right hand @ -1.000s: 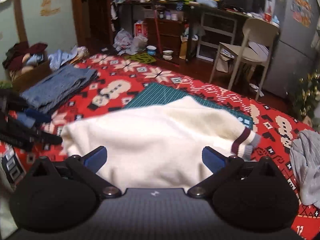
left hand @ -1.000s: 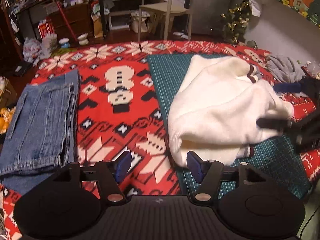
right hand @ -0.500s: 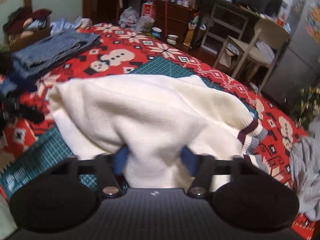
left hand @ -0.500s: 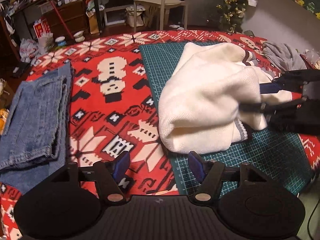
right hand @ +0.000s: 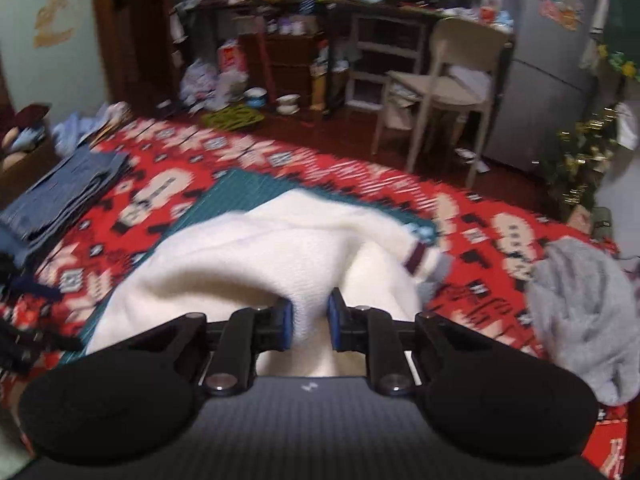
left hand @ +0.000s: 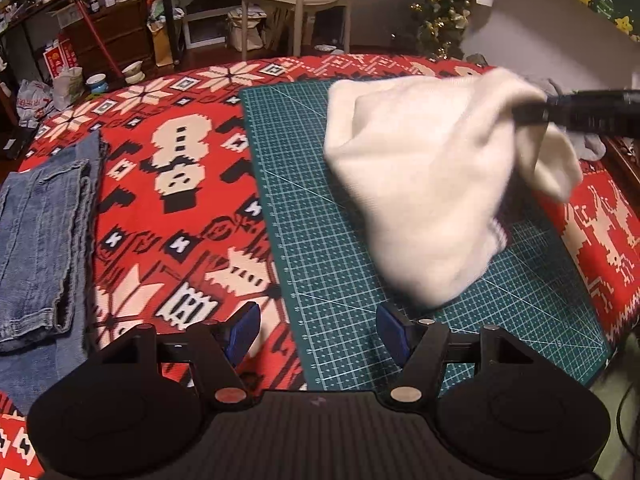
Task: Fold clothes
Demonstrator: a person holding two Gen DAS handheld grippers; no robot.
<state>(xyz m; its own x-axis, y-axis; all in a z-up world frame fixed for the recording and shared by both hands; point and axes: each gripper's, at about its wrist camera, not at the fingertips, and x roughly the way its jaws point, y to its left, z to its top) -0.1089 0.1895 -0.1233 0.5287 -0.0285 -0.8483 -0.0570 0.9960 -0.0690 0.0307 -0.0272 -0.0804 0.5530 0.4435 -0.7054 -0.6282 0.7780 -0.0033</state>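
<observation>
A fold of the white sweater [right hand: 304, 256] is clenched in the just-closed right tongs [right hand: 309, 320] and lifted above the green cutting mat [left hand: 304, 208], likely for refolding, while the left tongs [left hand: 318, 334] are held released near its front edge.

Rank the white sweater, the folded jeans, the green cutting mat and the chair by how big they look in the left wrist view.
1. green cutting mat, partly covered
2. white sweater
3. folded jeans, cut off by the frame edge, so close to the sweater
4. chair, far back, so it only looks smallest
</observation>
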